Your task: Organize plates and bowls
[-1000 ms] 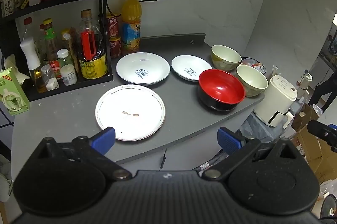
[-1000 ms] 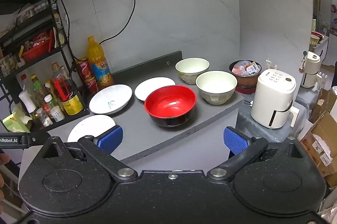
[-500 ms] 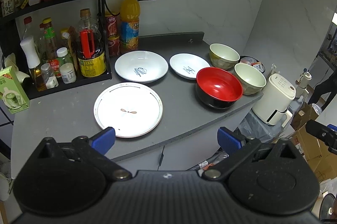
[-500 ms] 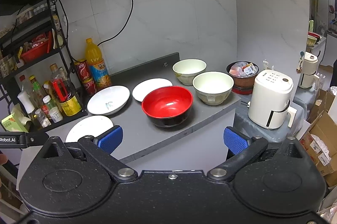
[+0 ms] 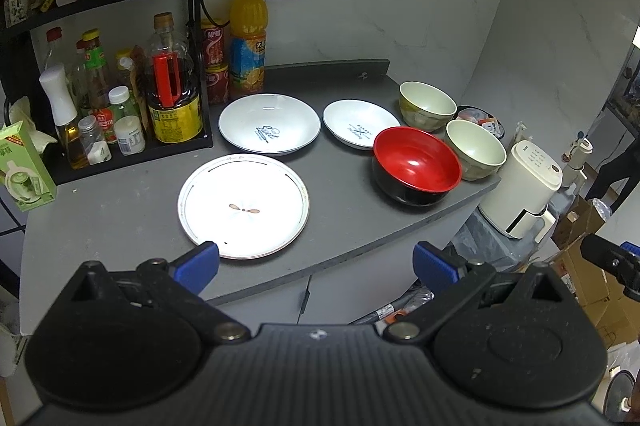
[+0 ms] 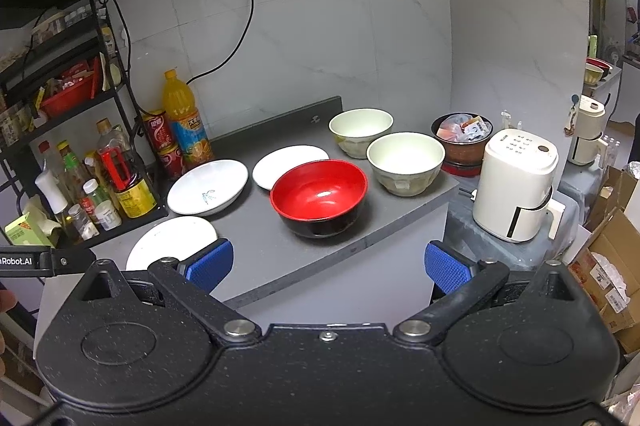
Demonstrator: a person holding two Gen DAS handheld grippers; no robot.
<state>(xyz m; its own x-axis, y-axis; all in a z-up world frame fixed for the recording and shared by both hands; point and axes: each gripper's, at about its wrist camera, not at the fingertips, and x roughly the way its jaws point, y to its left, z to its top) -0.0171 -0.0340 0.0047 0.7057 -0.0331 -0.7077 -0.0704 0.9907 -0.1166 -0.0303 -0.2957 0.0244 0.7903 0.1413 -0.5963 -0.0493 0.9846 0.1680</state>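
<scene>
On the grey counter point(image 5: 120, 209) lie three white plates: a large flat plate point(image 5: 243, 205) nearest me, a deeper plate point(image 5: 269, 123) behind it, and a small plate point(image 5: 360, 123) to the right. A red-and-black bowl point(image 5: 416, 165) point(image 6: 319, 197) stands near the front edge, with two cream bowls point(image 5: 475, 149) point(image 5: 427, 102) behind it. My left gripper point(image 5: 316, 264) hangs open in front of the counter, its left pad at the flat plate's near rim. My right gripper point(image 6: 328, 262) is open too, below the red bowl, holding nothing.
A black rack point(image 5: 120, 65) with several bottles and jars fills the counter's left. An orange drink bottle point(image 5: 248, 33) and cans stand at the back. A cream appliance point(image 6: 516, 181) and a bowl of scraps point(image 6: 462, 137) sit right of the counter. Cardboard boxes point(image 6: 612, 266) lie lower right.
Both grippers drifted slightly back and up from the counter, so the dishes sit a little higher in the views. Both stay open; no dish has moved.
</scene>
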